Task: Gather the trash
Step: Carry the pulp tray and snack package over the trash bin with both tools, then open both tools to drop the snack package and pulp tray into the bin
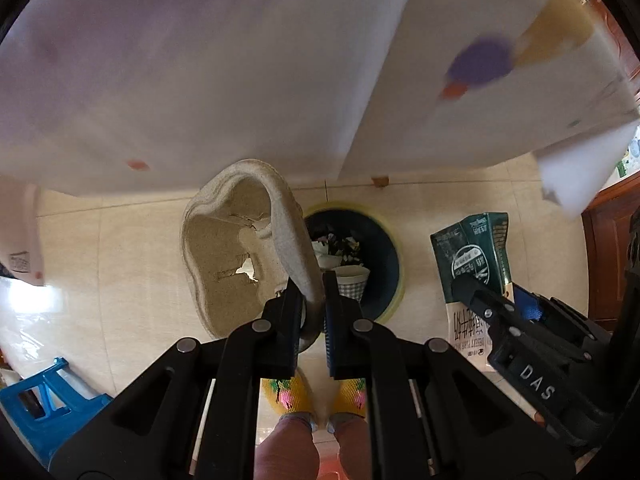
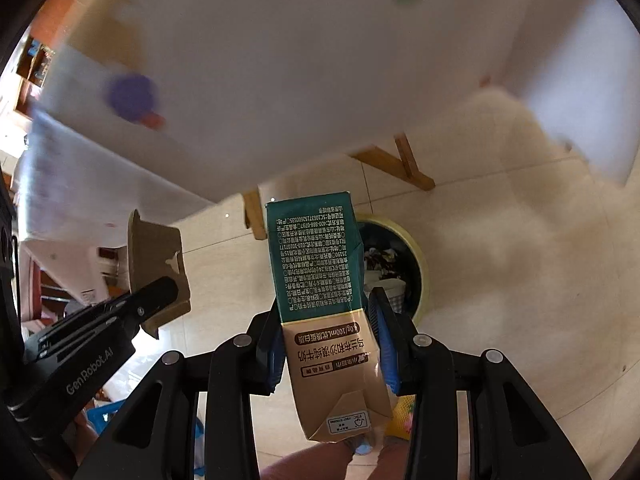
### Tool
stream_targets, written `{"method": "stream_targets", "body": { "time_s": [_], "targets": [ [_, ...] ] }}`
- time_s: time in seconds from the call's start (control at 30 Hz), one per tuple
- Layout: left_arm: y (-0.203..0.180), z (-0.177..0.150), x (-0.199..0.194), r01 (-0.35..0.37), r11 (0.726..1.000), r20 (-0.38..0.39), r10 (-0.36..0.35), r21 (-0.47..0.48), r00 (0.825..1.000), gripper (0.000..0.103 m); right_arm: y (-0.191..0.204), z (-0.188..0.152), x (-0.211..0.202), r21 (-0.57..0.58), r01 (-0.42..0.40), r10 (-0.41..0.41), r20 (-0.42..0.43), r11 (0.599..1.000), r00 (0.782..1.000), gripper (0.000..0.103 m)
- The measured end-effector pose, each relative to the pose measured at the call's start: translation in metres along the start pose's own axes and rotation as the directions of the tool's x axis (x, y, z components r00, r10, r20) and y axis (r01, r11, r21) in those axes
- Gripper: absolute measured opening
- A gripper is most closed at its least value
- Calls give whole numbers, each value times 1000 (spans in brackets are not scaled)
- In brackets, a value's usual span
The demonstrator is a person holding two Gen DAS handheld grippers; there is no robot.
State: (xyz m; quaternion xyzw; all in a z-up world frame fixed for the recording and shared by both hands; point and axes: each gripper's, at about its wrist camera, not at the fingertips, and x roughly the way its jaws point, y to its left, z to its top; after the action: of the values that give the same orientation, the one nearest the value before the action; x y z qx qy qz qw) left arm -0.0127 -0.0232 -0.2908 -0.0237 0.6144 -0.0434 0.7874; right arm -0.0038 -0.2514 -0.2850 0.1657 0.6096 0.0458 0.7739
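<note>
Left tool (image 1: 314, 308) pinches a pulp tray (image 1: 236, 248); right tool (image 2: 326, 344) clamps a milk carton (image 2: 320, 280).

Rough matt pulp tray (image 1: 228, 248), smooth printed paper carton (image 2: 316, 264), glossy floor tiles (image 1: 432, 208)

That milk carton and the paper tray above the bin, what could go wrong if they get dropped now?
The tray is pinched only at its rim by the left tool and looks offset from the bin, so it might land on the floor. The carton, held by the right tool, hangs beside the bin, not clearly over it, and could miss.
</note>
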Motion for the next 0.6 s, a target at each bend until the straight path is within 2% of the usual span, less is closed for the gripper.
{"method": "stream_targets", "body": {
  "time_s": [0.27, 0.4, 0.43, 0.47, 0.5, 0.53, 0.57, 0.6],
  "targets": [
    [9, -10, 76, 17, 1000, -18, -17, -1, 1000, 7, -19, -6, 70, 19, -11, 11, 4, 1000, 1000, 38],
    [18, -6, 101, 33, 999, -28, -34, -16, 999, 8, -24, -8, 91, 8, -31, 31, 14, 999, 999, 39],
    [17, -9, 105, 35, 999, -32, -36, -16, 999, 10, -26, -10, 96, 2, -38, 38, 16, 999, 999, 42],
    [17, -8, 110, 36, 999, -37, -37, -13, 999, 15, -27, -12, 96, -1, -39, 39, 16, 999, 999, 53],
    [17, -7, 114, 35, 999, -41, -35, -10, 999, 31, -28, -13, 101, -3, -38, 38, 18, 999, 999, 59],
    [16, -7, 118, 35, 999, -42, -35, -5, 998, 44, -32, -19, 100, -2, -33, 33, 27, 999, 999, 70],
    [18, -7, 121, 24, 1000, -34, -24, -6, 999, 61, -32, -20, 99, -2, -24, 24, 43, 1000, 999, 73],
    [21, -6, 124, -3, 1000, -16, 3, -10, 1000, 69, -35, -21, 101, 0, -17, 17, 67, 1000, 998, 74]
  ]
}}
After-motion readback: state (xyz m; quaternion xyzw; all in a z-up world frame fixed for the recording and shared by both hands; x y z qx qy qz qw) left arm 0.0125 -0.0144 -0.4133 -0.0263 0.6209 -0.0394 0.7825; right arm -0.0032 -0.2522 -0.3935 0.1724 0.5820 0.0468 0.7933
